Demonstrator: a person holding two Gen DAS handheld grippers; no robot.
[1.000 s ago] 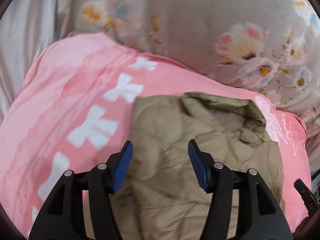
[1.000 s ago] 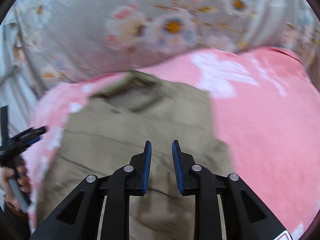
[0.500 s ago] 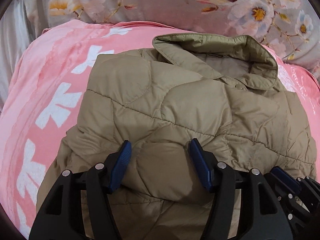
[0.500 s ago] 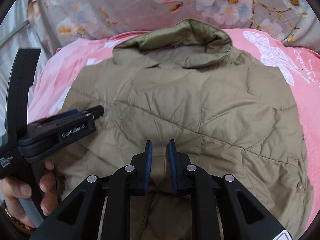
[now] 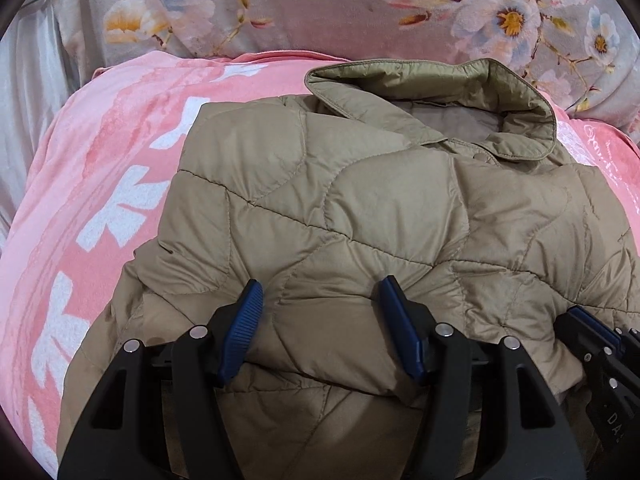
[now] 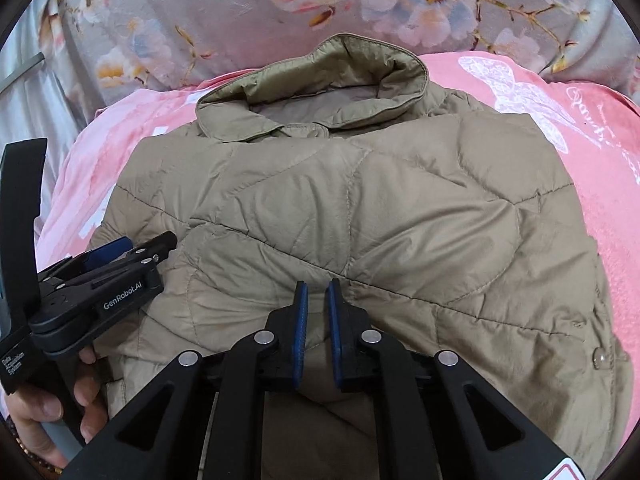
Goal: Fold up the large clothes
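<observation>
1. While both my grippers hover low over the bed, the quilted khaki jacket (image 5: 384,216) lies folded on the pink blanket (image 5: 100,184), collar (image 6: 320,80) at the far end.
2. My left gripper (image 5: 320,320) has a puffy fold bulging between its spread jaws, pads against it.
3. My right gripper (image 6: 318,320) has just been closing, nipping a thin ridge of jacket.
4. Beyond the collar sits the floral bedding (image 6: 224,20).

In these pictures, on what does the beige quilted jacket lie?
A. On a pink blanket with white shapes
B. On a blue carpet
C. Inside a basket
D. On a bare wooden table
A: the beige quilted jacket lies spread with its collar up on the pink blanket, which shows on both sides of it.
</observation>
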